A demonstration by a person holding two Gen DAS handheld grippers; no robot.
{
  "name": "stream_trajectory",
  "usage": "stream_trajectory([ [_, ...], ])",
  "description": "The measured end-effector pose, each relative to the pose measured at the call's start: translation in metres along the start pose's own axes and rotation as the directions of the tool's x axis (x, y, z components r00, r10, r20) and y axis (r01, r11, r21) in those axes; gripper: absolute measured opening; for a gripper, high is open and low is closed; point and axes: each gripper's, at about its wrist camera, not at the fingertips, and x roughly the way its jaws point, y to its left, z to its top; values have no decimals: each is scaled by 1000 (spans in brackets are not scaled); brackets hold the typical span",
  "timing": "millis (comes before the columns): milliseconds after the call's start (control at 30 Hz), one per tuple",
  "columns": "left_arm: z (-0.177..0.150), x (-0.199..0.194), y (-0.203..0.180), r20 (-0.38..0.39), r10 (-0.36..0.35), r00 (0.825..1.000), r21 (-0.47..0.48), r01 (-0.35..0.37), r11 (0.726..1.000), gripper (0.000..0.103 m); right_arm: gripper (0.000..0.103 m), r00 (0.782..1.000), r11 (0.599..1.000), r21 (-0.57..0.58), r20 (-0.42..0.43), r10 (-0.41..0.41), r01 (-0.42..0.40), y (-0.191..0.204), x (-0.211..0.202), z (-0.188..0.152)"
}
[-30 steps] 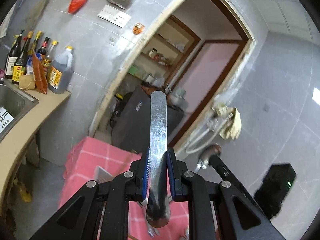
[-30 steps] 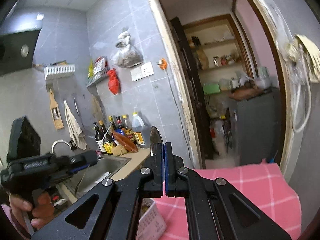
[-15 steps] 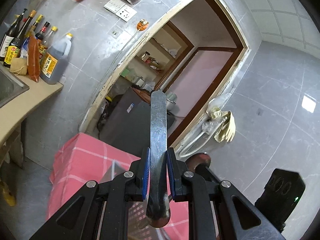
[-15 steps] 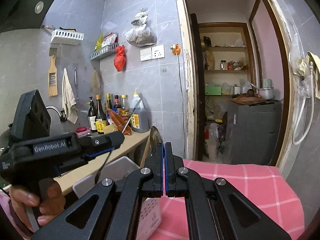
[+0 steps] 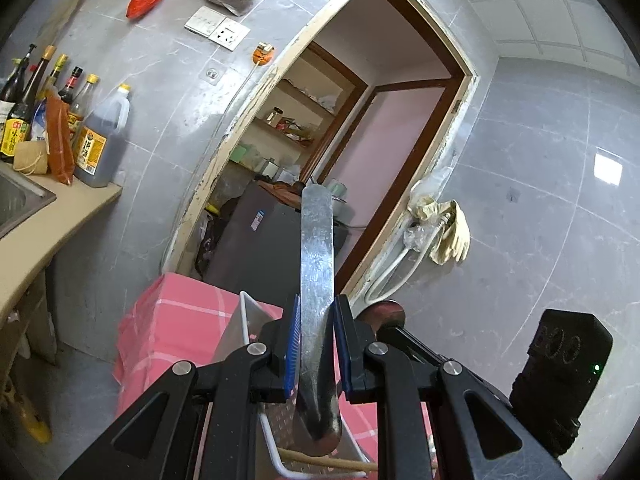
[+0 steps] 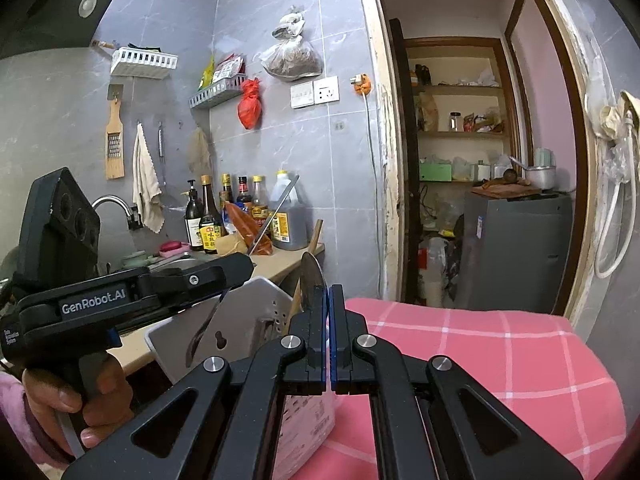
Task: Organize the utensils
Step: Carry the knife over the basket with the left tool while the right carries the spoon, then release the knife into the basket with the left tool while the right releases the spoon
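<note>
My left gripper point(image 5: 316, 336) is shut on a flat metal utensil handle point(image 5: 317, 256) that points up and away; its lower end hangs over a white perforated utensil basket point(image 5: 248, 320). My right gripper point(image 6: 329, 320) is shut on a thin metal spoon point(image 6: 313, 280) seen edge-on. The spoon's bowl point(image 5: 382, 312) shows beside the left gripper. The left gripper point(image 6: 224, 276) shows in the right wrist view, with its utensil point(image 6: 276, 216) slanting up over the basket point(image 6: 248, 320). A wooden stick point(image 5: 328, 465) lies in the basket.
The basket stands on a pink checked cloth point(image 6: 480, 352). A counter point(image 5: 48, 224) with a sink and sauce bottles point(image 6: 240, 216) lies to the left. A doorway with a grey cabinet point(image 6: 516, 248) and shelves is ahead.
Both grippers have tilted and come down toward the pink cloth. The white basket has come into view under both grippers. Both stay shut on their utensils.
</note>
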Motion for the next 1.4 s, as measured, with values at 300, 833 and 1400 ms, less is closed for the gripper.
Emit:
stream_trajectory([
  [300,1,-5,1,-27,-12,1000,5,12,1000,16,2,1000,1000,15,-17,16,-16,0,5,-7],
  [833,2,-16,9,-5,3,1000,-56,-3,998,12,2,999,1000,15,-37,25,-24,4,4,-12],
  [1400,11,-39,-15,-5,109,994,-14,-109,994,28,35,998,996,83,-58,-13,18,-10,-11,-2],
])
